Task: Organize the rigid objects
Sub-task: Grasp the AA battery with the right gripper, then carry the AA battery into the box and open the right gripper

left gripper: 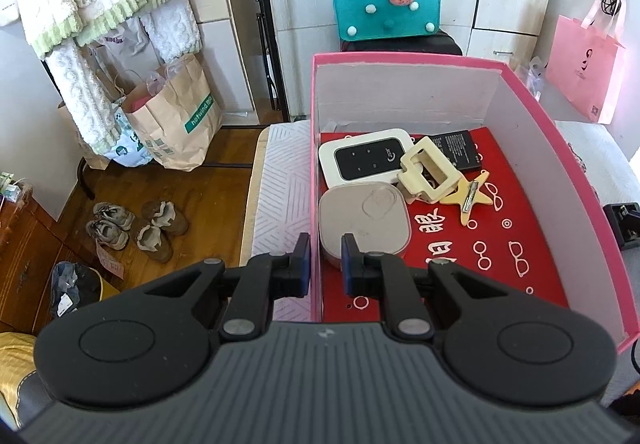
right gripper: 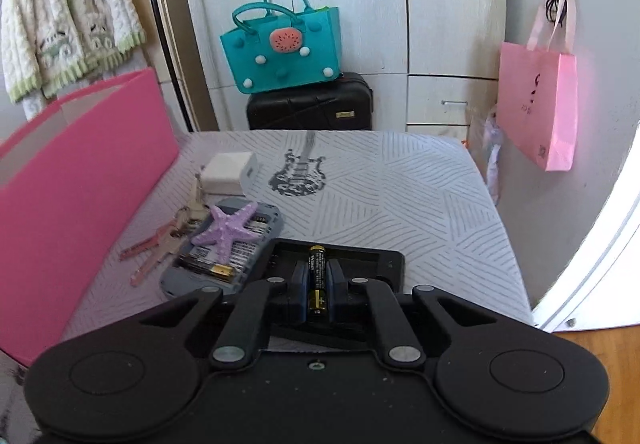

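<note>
The right gripper [right gripper: 318, 286] is closed on a black and gold battery [right gripper: 317, 276], which stands lengthwise between the two blue pads [right gripper: 301, 286] just above a black tray-like case [right gripper: 384, 264] lying on the patterned mattress [right gripper: 400, 195]. Left of that case lies a grey-blue device [right gripper: 264, 244] with its back open, a second battery [right gripper: 218, 270] seated at its near end and a purple starfish [right gripper: 230, 226] resting on top. Beside it on the left sits a bunch of keys [right gripper: 160, 244] with pink heads, and farther back a white charger block [right gripper: 230, 171]. The left gripper [left gripper: 326, 264] is partly open and straddles the near left wall of the pink box [left gripper: 600, 171], one finger outside and one inside; whether the pads touch the wall I cannot tell. Inside the box, on its red printed floor, the nearest item is a beige rounded-square case [left gripper: 364, 219], just ahead of the inner finger. Behind it lies a white pocket router [left gripper: 366, 157] with a black face, to its right a cream hair claw clip [left gripper: 426, 173], then a yellow star-shaped clip [left gripper: 470, 197], and a flat black battery pack [left gripper: 460, 149] at the far end. Beyond the bed a teal felt bag [right gripper: 282, 51] sits on a black suitcase [right gripper: 310, 107] against white wardrobe doors, and a pink paper bag [right gripper: 538, 103] hangs on the right.
</note>
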Motion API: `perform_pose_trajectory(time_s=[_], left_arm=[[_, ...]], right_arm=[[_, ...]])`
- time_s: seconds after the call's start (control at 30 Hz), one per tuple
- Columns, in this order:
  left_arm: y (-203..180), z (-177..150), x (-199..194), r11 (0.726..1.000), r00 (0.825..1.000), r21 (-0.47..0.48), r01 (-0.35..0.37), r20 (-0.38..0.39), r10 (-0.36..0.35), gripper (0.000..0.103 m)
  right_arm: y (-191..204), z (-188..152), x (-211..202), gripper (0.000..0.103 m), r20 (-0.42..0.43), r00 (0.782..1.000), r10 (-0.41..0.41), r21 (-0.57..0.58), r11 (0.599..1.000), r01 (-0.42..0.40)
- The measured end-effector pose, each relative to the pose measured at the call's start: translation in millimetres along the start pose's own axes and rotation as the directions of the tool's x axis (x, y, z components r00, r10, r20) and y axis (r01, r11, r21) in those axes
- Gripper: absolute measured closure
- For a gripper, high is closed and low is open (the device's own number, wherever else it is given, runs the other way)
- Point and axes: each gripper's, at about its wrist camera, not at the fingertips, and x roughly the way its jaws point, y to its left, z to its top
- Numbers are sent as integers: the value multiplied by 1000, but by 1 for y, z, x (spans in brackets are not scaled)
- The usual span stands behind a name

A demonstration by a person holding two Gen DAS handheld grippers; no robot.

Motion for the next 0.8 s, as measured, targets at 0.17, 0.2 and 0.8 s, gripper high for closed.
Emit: perform_pose_trajectory(time_s=[0.17, 0.2, 0.8], left_arm=[[-3, -3, -2, 1000, 1000, 4, -2, 2, 2, 89], [-3, -4, -3, 1000, 1000, 11, -3, 0, 3, 89], [-12, -10, -5, 993, 998, 106, -43, -48, 48, 89]], right_arm=[[21, 24, -25, 92, 78, 991, 111, -57, 993, -107], [27, 30, -31, 92, 96, 983, 154, -74, 986, -148], [204, 108, 32, 92, -313, 813, 491, -416, 699, -582]])
